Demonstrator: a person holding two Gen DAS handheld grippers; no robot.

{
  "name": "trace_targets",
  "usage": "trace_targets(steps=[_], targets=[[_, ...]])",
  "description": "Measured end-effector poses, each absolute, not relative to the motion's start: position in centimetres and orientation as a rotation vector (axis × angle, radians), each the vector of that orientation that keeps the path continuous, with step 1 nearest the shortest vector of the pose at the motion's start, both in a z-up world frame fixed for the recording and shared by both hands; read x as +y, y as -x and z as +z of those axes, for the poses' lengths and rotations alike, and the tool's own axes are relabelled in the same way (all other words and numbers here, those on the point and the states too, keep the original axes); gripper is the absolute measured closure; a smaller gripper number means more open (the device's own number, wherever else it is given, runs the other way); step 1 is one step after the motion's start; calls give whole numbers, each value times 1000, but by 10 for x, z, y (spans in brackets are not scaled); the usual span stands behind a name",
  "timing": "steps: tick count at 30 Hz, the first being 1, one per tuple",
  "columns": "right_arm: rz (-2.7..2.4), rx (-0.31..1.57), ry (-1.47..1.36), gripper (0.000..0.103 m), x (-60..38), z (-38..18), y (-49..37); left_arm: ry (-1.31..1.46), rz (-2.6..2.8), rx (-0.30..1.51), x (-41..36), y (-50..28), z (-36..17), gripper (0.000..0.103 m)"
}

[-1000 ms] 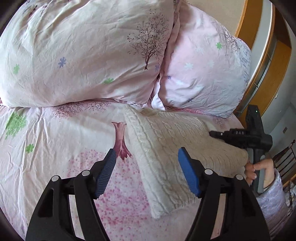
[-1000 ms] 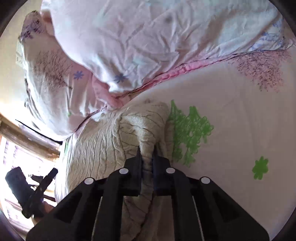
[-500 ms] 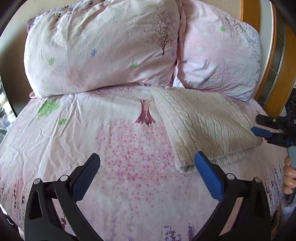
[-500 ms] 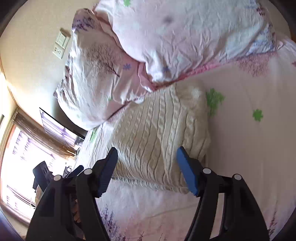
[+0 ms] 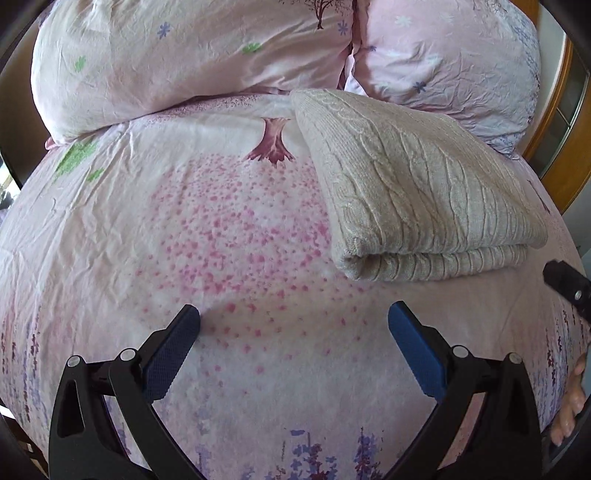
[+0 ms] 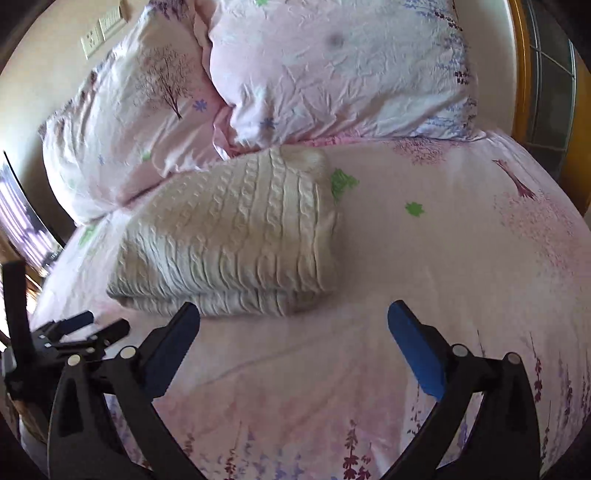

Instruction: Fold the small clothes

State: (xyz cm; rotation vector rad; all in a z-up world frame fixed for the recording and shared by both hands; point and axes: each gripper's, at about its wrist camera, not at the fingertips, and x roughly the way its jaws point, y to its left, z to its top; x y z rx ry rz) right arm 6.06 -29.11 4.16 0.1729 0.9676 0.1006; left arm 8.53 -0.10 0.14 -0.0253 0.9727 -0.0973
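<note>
A cream cable-knit sweater (image 5: 413, 192) lies folded into a flat rectangle on the pink floral bedsheet (image 5: 207, 229), its far end against the pillows. It also shows in the right wrist view (image 6: 232, 236). My left gripper (image 5: 293, 343) is open and empty, held back from the sweater's near left corner. My right gripper (image 6: 293, 343) is open and empty, just short of the sweater's near edge. The right gripper's tip shows at the right edge of the left wrist view (image 5: 567, 284). The left gripper shows at the lower left of the right wrist view (image 6: 74, 334).
Two pink floral pillows (image 5: 192, 55) (image 5: 447, 51) rest at the head of the bed behind the sweater. A wooden bed frame (image 5: 565, 122) runs along the right side. A wall socket plate (image 6: 103, 29) sits above the pillows.
My right gripper let go of the sweater and opened. Both grippers pulled back from the folded sweater toward the foot of the bed.
</note>
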Motion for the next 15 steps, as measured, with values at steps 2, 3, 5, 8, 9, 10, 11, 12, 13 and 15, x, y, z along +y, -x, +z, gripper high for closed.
trace_targets(steps=[2, 3, 5, 8, 9, 10, 11, 12, 13, 15], targets=[[107, 998, -148, 2, -283, 29, -61, 13, -76, 960, -4, -84, -1, 1], [91, 1011, -145, 2, -281, 24, -61, -11, -67, 967, -7, -84, -2, 1], [60, 1035, -144, 2, -275, 14, -66, -61, -52, 970, -13, -83, -4, 1], [21, 1054, -63, 2, -262, 10, -68, -57, -65, 984, -11, -86, -4, 1], [10, 1063, -36, 2, -258, 10, -68, -62, -68, 987, -11, -86, -4, 1], [4, 1063, -24, 2, -257, 10, -67, -63, -68, 989, -11, -87, -4, 1], [3, 1063, -28, 2, -257, 9, -68, -66, -67, 990, -11, -87, -4, 1], [5, 1063, -32, 2, -258, 9, -68, -67, -67, 991, -11, -87, -4, 1], [4, 1063, -30, 2, -258, 8, -68, -68, -68, 992, -10, -87, -4, 1], [3, 1063, -29, 2, -259, 8, -67, -67, -67, 992, -11, -87, -4, 1]])
